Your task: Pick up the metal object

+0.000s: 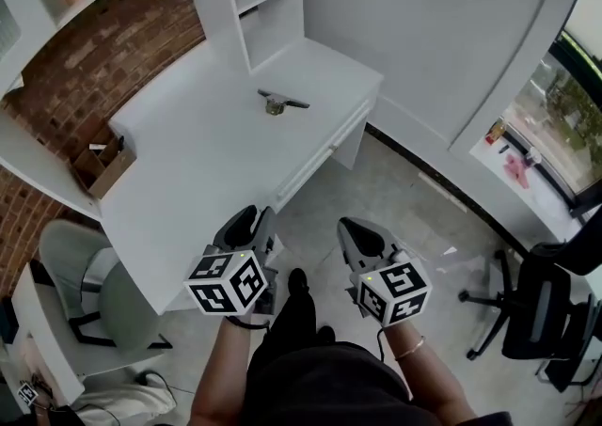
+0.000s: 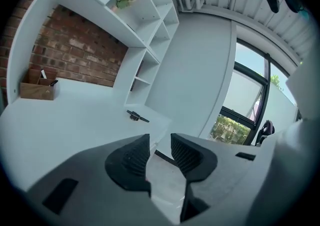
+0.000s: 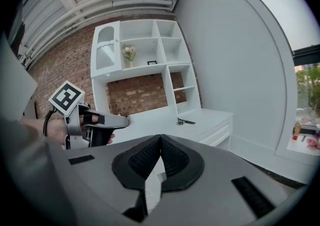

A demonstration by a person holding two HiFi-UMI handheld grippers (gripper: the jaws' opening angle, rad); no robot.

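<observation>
Metal object [image 1: 280, 102] well out of reach.
Left gripper [image 2: 160, 142] gapes empty, right gripper [image 3: 160, 140] pressed closed on nothing; a clumsy nudge could skid it off the desk [image 1: 207, 156].

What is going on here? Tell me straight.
A person stands at a white desk with a two-jaw gripper in each hand. The left gripper has its jaws apart with nothing between them; the right gripper has its jaws together, empty. The small dark metal object lies untouched on the desk's far end, well away from both.
</observation>
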